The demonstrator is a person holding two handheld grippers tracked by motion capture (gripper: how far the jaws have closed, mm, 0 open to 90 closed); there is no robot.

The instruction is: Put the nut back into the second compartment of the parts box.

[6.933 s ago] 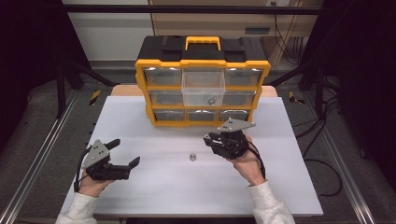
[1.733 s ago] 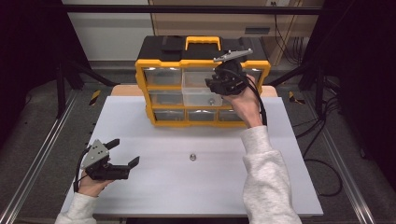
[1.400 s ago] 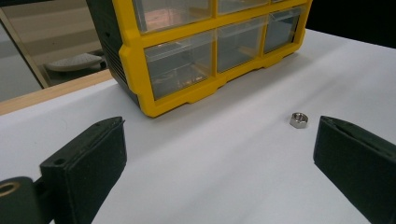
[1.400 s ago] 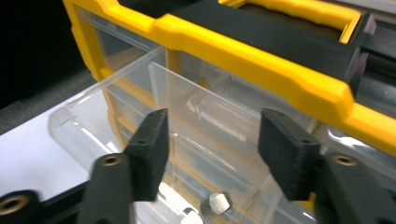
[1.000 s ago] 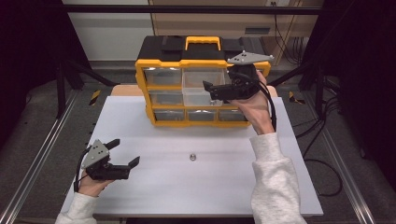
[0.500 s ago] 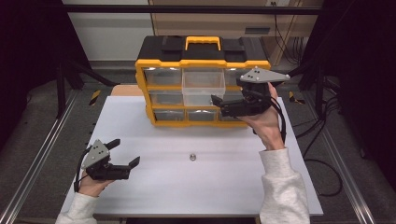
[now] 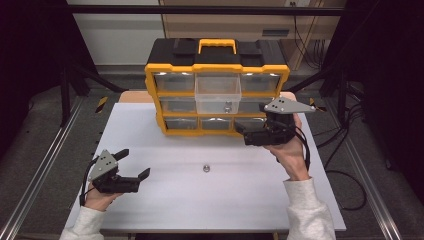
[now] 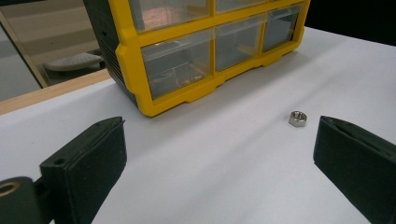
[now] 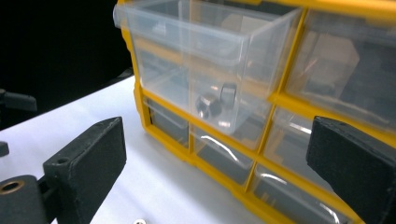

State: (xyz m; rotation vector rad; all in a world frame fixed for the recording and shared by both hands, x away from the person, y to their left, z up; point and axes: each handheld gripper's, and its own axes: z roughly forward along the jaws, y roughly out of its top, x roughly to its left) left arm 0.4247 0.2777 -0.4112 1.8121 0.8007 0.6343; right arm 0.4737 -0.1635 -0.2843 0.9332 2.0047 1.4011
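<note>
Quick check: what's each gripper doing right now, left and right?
Left gripper: open, holding nothing, near the table's front left.
Right gripper: open, empty, before the organizer.

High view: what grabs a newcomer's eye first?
The yellow-and-black organizer at the table's far edge, its top-middle clear drawer pulled out with a nut inside. Next, the lone nut on the table at mid-table, between the open left tool and the open right tool by the organizer.
</note>
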